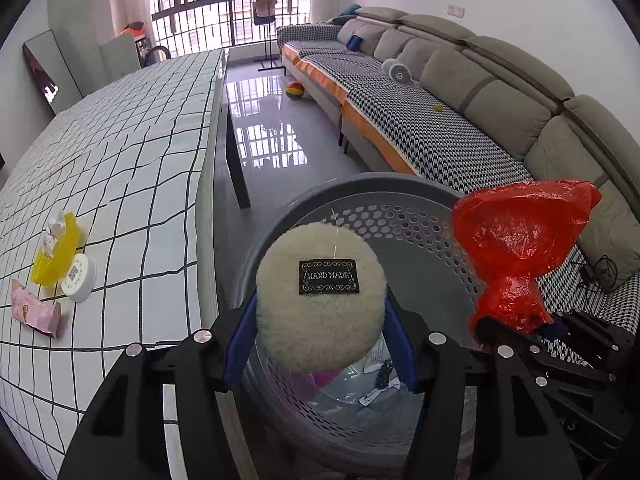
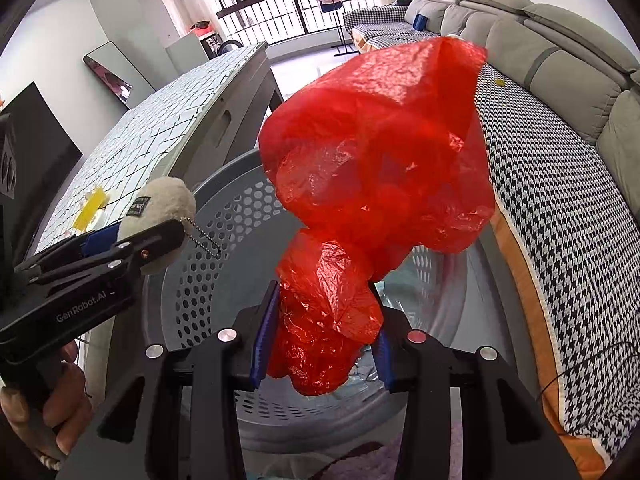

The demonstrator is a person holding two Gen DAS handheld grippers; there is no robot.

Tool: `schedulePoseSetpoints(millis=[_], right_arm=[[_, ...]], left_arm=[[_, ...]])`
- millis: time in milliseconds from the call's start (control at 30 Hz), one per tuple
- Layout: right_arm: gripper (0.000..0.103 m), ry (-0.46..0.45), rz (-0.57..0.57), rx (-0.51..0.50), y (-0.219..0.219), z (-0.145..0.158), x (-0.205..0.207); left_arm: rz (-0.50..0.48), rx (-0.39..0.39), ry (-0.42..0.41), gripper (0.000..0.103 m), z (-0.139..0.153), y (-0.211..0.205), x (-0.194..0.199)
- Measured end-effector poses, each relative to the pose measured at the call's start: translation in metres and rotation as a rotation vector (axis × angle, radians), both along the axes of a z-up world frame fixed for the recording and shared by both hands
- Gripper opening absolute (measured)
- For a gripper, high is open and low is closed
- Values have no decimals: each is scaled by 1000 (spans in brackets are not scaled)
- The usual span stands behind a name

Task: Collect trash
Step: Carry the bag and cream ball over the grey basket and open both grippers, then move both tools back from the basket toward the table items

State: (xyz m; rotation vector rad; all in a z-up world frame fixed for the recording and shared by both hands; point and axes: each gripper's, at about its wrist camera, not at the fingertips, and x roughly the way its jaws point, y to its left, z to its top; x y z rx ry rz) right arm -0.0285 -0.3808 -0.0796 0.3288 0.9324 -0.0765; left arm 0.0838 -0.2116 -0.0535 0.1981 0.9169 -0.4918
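Red crinkled plastic bag [image 2: 372,184] clamped in right tongs [image 2: 320,344], round cream plush pad [image 1: 320,300] in left tongs [image 1: 320,344]; billowing bag could be snagged on grey perforated basket [image 1: 420,232] rim.

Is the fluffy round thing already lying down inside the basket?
No, the fluffy round thing is gripped between the left gripper's fingers, above the basket.

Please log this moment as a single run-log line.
left tongs: shut on plush pad | right tongs: shut on red bag | both over grey basket
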Motion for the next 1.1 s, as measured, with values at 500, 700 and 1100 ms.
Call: schedulePoseSetpoints(millis=[500, 700, 1100], right_arm=[[45, 1, 8, -4, 0, -7, 9], [56, -14, 4, -2, -2, -5, 5], [56, -10, -4, 1, -2, -4, 6]], left_arm=[[10, 6, 24, 61, -5, 2, 3], [18, 0, 20, 68, -3, 2, 3], [26, -3, 26, 69, -3, 7, 5]])
